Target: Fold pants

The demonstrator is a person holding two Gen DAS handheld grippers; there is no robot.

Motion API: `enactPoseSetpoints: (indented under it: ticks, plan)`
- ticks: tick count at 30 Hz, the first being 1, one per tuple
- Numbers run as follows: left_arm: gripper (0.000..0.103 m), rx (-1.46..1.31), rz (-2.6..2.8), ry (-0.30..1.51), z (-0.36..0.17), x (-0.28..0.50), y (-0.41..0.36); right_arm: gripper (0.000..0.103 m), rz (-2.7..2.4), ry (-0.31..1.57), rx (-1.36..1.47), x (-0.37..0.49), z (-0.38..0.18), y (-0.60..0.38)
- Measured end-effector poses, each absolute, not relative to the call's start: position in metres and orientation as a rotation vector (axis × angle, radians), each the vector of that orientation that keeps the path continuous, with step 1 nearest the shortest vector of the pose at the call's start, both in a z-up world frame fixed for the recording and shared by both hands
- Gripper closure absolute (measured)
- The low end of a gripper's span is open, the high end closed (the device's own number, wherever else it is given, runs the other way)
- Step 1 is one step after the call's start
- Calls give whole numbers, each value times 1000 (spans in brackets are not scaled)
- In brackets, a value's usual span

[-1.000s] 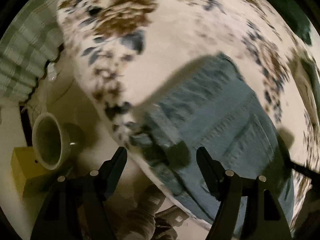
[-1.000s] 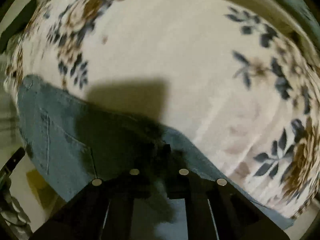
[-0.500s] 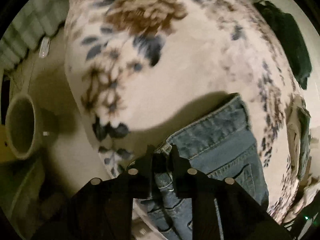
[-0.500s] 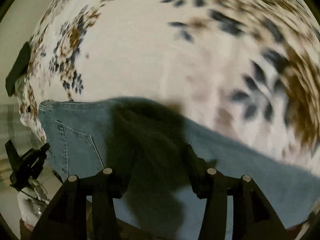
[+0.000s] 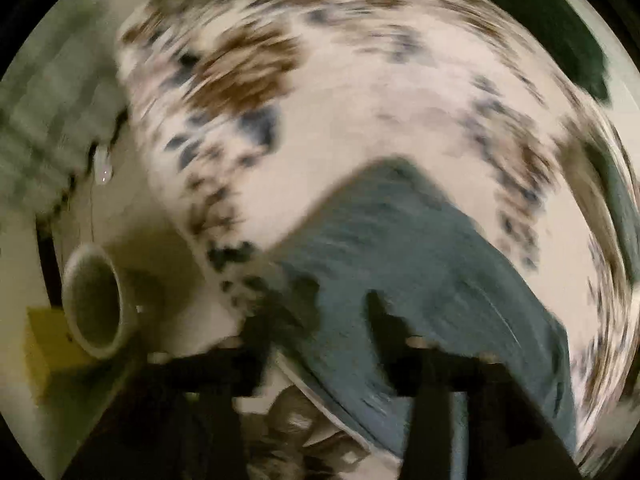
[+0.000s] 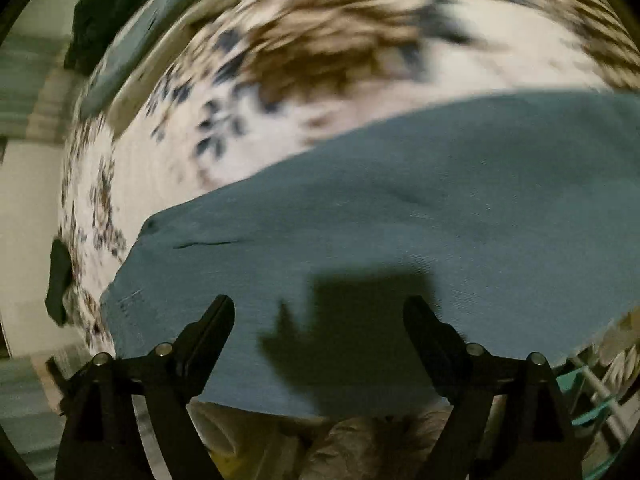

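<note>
Left wrist view was heavily blurred. Blue jeans lay flat on a bed covered in white fabric with brown and navy flowers. The jeans reached from the bed's near edge toward its middle, with one corner pointing away from the camera. The left gripper hung above the jeans at the bed's near edge. Its two black fingers stood apart with denim showing between them, so it was open and held nothing. Off the bed's left edge, a round pale pot sat on the floor beside a yellow box. A dark green cloth lay at the bed's far right corner. Pale, crumpled material showed below the bed's near edge, too blurred to name.

Right wrist view was sharper. The jeans spread in a wide band across the bed, from its near edge out to the right, smooth with a few small creases. The right gripper hovered over the denim, fingers spread wide, empty, its dark shadow cast on the fabric between them. A dark green cloth lay at the bed's far left corner, next to a grey-blue folded item. A smaller dark piece hung at the left edge.
</note>
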State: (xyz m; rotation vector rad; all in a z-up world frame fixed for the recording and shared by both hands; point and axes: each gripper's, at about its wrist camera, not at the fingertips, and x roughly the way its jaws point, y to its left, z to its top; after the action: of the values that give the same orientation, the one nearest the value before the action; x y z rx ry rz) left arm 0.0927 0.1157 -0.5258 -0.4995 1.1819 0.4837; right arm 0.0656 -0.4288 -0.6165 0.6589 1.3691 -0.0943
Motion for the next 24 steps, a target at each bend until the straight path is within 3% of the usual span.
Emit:
enactPoseSetpoints:
  ticks: [1,2,6,14,20,24]
  plan:
    - [21,-463,461,1185,-520,98,100,14,-136,1348,705,45,-618,-451]
    - [20,-420,423,1185,-514,101,77,14,-165,1334,746,31,-620,-468]
    - [20,-288,209,1229,-510,117,-30,14,-334,1226,965,-33,-631,-555]
    - [20,-20,-127,1344,-556,132,-245,15,-492,827,1256,-118,-654,-712]
    - [20,142,-190,1391,-599,140,-324,33,-448,786,1287,-122,-683,-756]
    - [16,143,-167,1441,-625,150,-333,34,-363,703,1335,-123,-690,-777]
